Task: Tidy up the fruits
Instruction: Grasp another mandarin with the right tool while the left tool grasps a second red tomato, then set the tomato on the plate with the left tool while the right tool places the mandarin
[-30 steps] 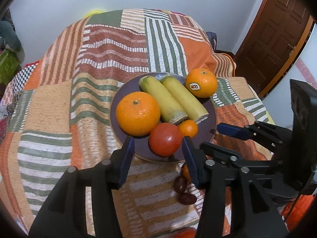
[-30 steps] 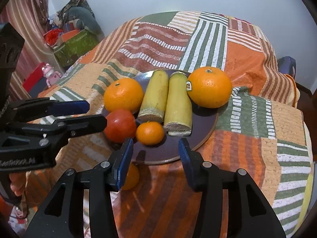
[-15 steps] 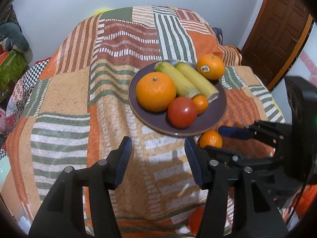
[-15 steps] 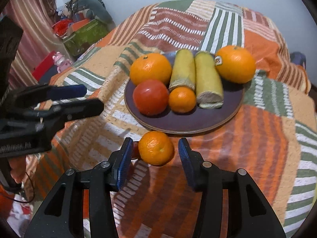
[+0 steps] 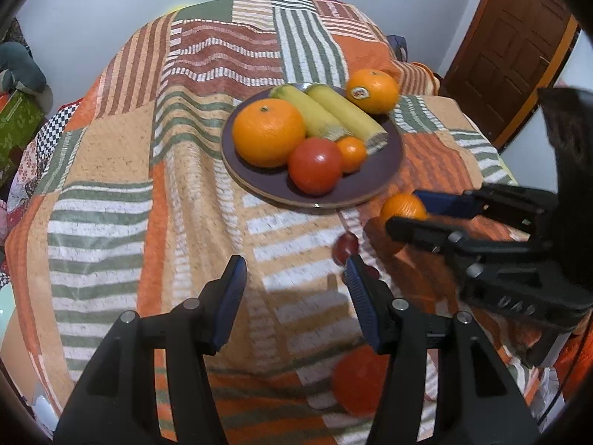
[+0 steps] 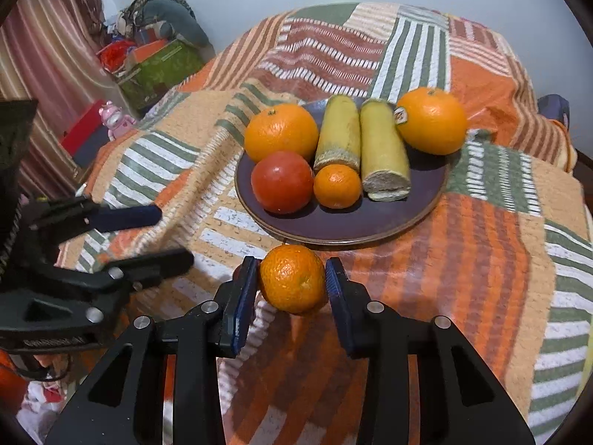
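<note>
Two claws work over the patchwork-covered counter [image 6: 481, 259]: the right claw [image 6: 292, 282] is clamped on a small mandarin [image 6: 292, 278], held just near of the purple plate [image 6: 352, 226]. The left claw [image 5: 292, 282] stands apart, gripping nothing, above the cloth to the plate's near left. On the plate lie two oranges, a tomato [image 6: 282, 181], a small mandarin and two yellow pieces.

Small mandarin [image 6: 292, 278] (seemingly lifted) just before the filled purple plate [image 6: 370, 222].
</note>
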Demonstrator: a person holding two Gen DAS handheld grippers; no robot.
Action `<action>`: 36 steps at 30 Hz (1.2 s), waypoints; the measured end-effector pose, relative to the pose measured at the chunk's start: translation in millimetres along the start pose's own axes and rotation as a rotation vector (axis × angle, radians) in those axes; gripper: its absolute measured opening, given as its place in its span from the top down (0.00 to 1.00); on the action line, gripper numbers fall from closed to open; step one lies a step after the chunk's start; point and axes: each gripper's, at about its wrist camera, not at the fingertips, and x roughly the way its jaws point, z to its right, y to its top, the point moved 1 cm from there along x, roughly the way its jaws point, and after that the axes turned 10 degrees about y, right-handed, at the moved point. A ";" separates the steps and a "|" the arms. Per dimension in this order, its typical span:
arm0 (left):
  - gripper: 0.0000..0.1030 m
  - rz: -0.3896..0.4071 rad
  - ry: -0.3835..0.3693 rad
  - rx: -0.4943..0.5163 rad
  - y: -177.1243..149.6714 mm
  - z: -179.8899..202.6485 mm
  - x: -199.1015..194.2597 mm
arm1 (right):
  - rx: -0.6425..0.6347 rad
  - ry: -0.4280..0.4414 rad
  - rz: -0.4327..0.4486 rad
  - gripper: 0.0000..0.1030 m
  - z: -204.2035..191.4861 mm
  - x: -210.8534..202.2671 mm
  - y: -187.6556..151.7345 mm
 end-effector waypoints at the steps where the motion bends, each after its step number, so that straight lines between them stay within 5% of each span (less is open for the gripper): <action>1: 0.43 -0.002 -0.006 0.002 -4.2 2.4 -3.8 | 0.000 -0.006 0.009 0.66 -0.9 -6.1 -1.6; 12: 0.38 -0.040 -0.038 0.029 -45.6 26.0 -21.3 | 0.007 -0.071 0.083 0.66 -14.5 -68.0 -26.6; 15: 0.28 -0.051 -0.060 0.025 -54.5 29.6 -19.5 | 0.015 -0.077 0.094 0.66 -16.1 -75.2 -32.8; 23: 0.29 -0.115 -0.102 0.007 -64.0 38.6 -5.4 | 0.016 -0.089 0.100 0.66 -20.3 -81.8 -41.8; 27: 0.52 -0.097 -0.056 0.027 -66.9 41.8 -4.7 | 0.019 -0.087 0.105 0.66 -18.8 -82.8 -43.0; 36: 0.53 -0.088 -0.093 -0.042 -51.4 22.9 -9.1 | 0.034 -0.081 0.105 0.66 -10.7 -74.7 -39.0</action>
